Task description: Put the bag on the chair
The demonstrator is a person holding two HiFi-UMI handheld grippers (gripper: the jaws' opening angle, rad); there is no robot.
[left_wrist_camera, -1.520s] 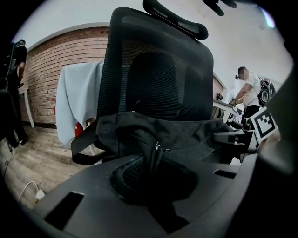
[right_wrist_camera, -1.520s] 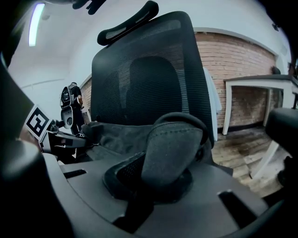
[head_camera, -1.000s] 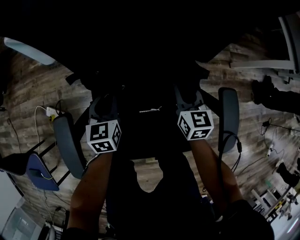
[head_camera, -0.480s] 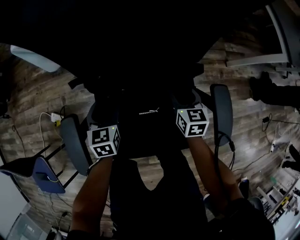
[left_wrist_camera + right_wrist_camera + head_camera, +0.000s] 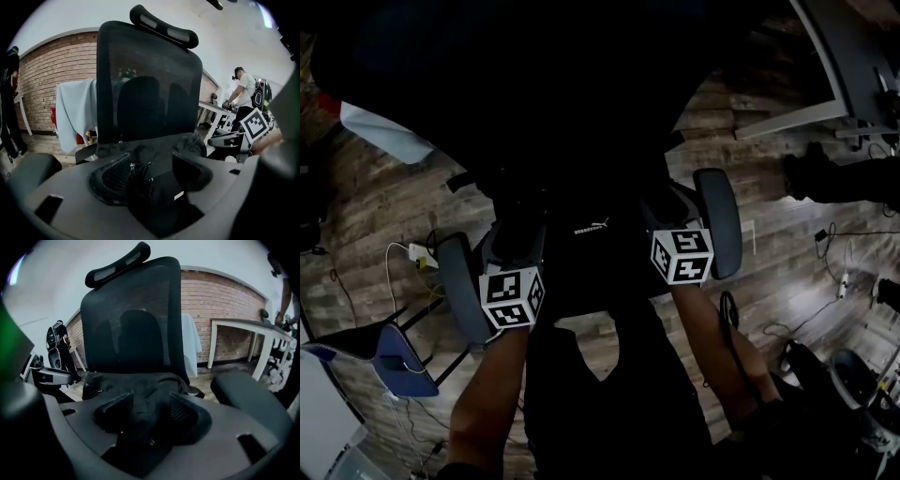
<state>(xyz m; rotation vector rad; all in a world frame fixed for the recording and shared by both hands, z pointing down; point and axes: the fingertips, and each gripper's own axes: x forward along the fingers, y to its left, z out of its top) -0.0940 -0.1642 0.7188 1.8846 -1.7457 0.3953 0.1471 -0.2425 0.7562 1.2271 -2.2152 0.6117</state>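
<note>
A black bag (image 5: 592, 251) lies on the seat of a black mesh office chair (image 5: 145, 89). In the head view my left gripper (image 5: 517, 225) and right gripper (image 5: 661, 204) sit at the bag's left and right sides. In the left gripper view the left gripper (image 5: 150, 165) stands open, with loose zippered bag fabric (image 5: 152, 187) lying slack between its fingers (image 5: 110, 177). The jaws of my right gripper (image 5: 150, 408) are opening, and bag cloth (image 5: 136, 386) rests between its spread fingers (image 5: 183, 411) without being pinched.
The chair's armrests (image 5: 461, 292) (image 5: 719, 223) flank the bag. A pale blue cloth (image 5: 75, 112) hangs behind the chair by a brick wall. A white table (image 5: 243, 329) stands at the right and a person (image 5: 241, 93) stands further off. Cables run over the wood floor (image 5: 403, 253).
Both marker cubes have slid a little toward me, away from the bag, the left one more. The bag stays on the seat while the head view has swung.
</note>
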